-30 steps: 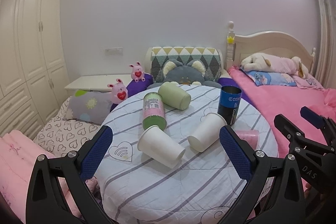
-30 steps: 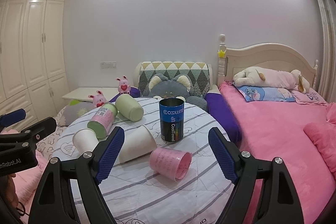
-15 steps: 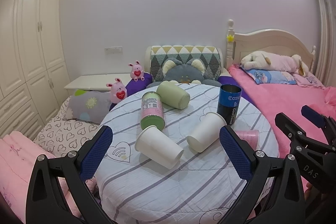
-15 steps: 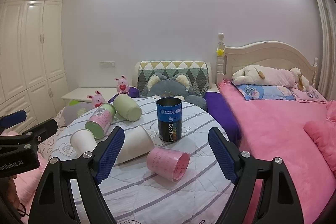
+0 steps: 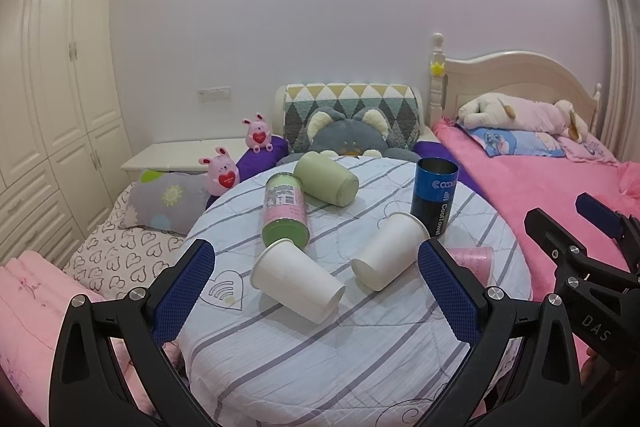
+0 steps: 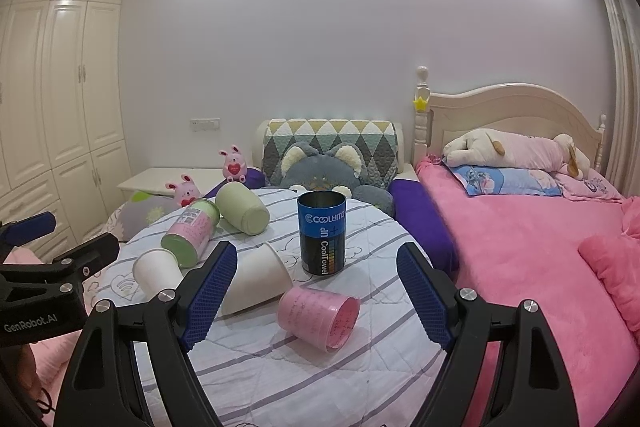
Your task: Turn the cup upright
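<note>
Several cups lie on their sides on a round table (image 5: pixel 360 359) with a striped cloth. A white paper cup (image 5: pixel 296 283) lies front left, a second white paper cup (image 5: pixel 390 255) beside it, and a pink plastic cup (image 6: pixel 318 315) at the right. A green mug (image 5: pixel 326 178) and a green-pink can (image 5: pixel 285 210) lie farther back. A blue CoolTowel tin (image 6: pixel 321 231) stands upright. My left gripper (image 5: pixel 316 291) is open and empty, short of the white cups. My right gripper (image 6: pixel 316 295) is open and empty, framing the pink cup.
A pink bed (image 6: pixel 540 247) with a plush dog lies to the right. A cat cushion (image 5: pixel 348 137), bunny toys (image 5: pixel 224 175) and pillows sit behind the table. White wardrobes (image 5: pixel 52 107) line the left wall. The table also shows in the right wrist view (image 6: pixel 300 379).
Both views have shifted slightly; the cups sit a little lower and closer in the frames. Nothing on the table has moved and both grippers stay open.
</note>
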`<state>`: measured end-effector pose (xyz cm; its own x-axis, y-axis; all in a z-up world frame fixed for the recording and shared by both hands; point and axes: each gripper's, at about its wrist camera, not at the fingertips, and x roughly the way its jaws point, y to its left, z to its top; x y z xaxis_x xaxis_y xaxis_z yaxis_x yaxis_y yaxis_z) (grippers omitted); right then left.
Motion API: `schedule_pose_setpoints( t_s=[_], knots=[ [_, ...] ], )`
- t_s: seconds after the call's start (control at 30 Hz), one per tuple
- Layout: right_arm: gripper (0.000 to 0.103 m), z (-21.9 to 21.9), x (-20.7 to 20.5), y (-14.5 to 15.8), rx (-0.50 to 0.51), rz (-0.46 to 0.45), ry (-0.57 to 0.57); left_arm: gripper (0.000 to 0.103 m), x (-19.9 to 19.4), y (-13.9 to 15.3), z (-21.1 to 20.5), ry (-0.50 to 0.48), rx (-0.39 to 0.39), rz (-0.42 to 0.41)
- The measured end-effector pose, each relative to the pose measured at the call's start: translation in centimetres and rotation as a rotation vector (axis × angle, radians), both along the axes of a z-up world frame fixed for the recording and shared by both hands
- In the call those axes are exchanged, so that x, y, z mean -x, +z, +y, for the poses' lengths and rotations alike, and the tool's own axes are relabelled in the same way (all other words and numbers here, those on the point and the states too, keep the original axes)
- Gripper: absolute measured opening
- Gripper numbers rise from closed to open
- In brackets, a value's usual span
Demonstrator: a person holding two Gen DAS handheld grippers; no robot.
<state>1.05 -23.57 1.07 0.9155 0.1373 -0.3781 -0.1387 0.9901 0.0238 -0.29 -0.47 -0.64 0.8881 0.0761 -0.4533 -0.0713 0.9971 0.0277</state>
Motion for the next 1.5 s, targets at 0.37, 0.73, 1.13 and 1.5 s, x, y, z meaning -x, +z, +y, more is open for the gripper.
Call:
schedule_pose_setpoints(
  t_s=[0.37, 0.73, 1.13, 1.5],
  knots=[
    [0.083, -0.1, -0.1, 0.5, 0.013, -0.018, 0.004, 0.103, -0.2, -0.4, -0.2, -0.010, -0.004, 0.010],
    [0.083, 0.0, -0.4, 0.4, 0.017, -0.023, 0.009, 0.103, -0.5, -0.1, -0.5, -0.019, -0.008, 0.011],
    [0.083, -0.2, -0.8, 0.2, 0.016, -0.013, 0.008, 0.103, -2.0, -0.2, -1.2, -0.024, -0.012, 0.043],
    [0.083, -0.6, -2.4, -0.6, 0.035, 0.019, -0.004, 0.103, -3.2, -1.0, -1.4, -0.038, -0.013, 0.070]
  ],
)
